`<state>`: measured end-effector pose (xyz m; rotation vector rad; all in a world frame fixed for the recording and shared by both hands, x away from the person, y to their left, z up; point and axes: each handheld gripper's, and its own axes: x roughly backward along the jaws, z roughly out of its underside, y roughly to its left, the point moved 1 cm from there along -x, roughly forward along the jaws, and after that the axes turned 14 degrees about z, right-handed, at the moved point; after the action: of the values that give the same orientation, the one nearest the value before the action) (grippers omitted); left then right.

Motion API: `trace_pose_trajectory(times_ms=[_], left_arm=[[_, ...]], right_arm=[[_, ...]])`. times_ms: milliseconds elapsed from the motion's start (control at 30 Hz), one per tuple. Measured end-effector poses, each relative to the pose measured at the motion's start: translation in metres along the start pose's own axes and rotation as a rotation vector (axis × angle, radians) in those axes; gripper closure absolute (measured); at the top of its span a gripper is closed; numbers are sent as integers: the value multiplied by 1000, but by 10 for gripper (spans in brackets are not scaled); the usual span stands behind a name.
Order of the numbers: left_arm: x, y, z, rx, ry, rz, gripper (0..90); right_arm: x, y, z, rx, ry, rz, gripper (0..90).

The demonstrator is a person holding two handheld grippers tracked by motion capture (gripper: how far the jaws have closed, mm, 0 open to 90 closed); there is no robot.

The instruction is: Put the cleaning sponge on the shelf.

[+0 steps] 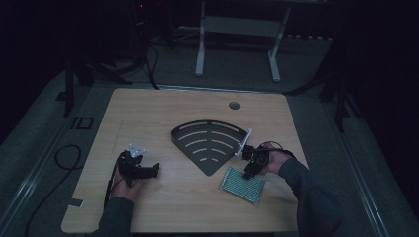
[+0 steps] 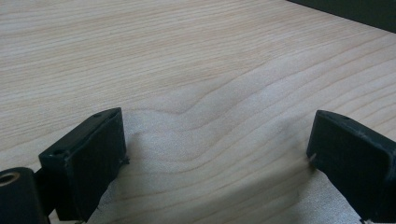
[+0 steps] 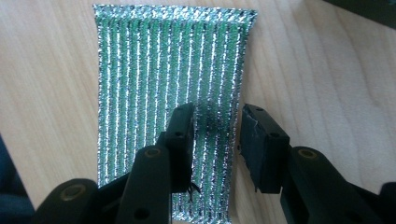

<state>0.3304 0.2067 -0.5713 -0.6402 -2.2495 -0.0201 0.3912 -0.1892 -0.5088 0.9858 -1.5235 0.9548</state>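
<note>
1. We saw the right tongs (image 3: 217, 135) hanging just over the green-and-silver striped glittery scouring pad (image 3: 173, 93), jaws partly spread, one jaw over the pad's near half and the other at its long edge. From the right gripper view we judged that nothing was pinched; the pads were not pressing on the fabric.

2. In the high view the right tongs (image 1: 251, 168) stood at the upper edge of the same pad (image 1: 242, 185), which lay flat on the light wood-grain tabletop (image 1: 163, 202), near the right front, just beside the point of the dark quarter-round slotted metal corner shelf (image 1: 210, 143) but apart from it.

3. The left tongs (image 2: 217, 154) were spread wide over bare wood with nothing between the jaws; in the high view they (image 1: 155, 169) rested low on the left, well apart from pad and shelf.

4. As for progress, we judged the work to be at its grasping stage: the pad was not lifted, and the shelf lay untouched at the middle of the tabletop.

5. What was left, as we read it: close on the pad, raise it, and carry it wherever it was meant to go, perhaps to the shelf, though we could not tell that.
</note>
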Motion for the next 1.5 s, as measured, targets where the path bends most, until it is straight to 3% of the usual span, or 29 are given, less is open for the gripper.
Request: trace_pose_trajectory(times_ms=[267,600,1000,1267,1333,1500], left_arm=[[0,0,0,0,0,0,48],[0,0,0,0,0,0,48],[0,0,0,0,0,0,48],[0,0,0,-1,0,-1,48],[0,0,0,0,0,0,48],[0,0,0,0,0,0,48]], right_arm=[[-8,-3,-1,-2,25,-48,611],[-15,-13,2,-57,37,-115,552],[-20,-19,4,-98,42,-198,633],[-16,-17,3,-67,26,-168,742],[-14,-16,2,-51,19,-148,803],[-11,-12,2,-19,19,-125,844]])
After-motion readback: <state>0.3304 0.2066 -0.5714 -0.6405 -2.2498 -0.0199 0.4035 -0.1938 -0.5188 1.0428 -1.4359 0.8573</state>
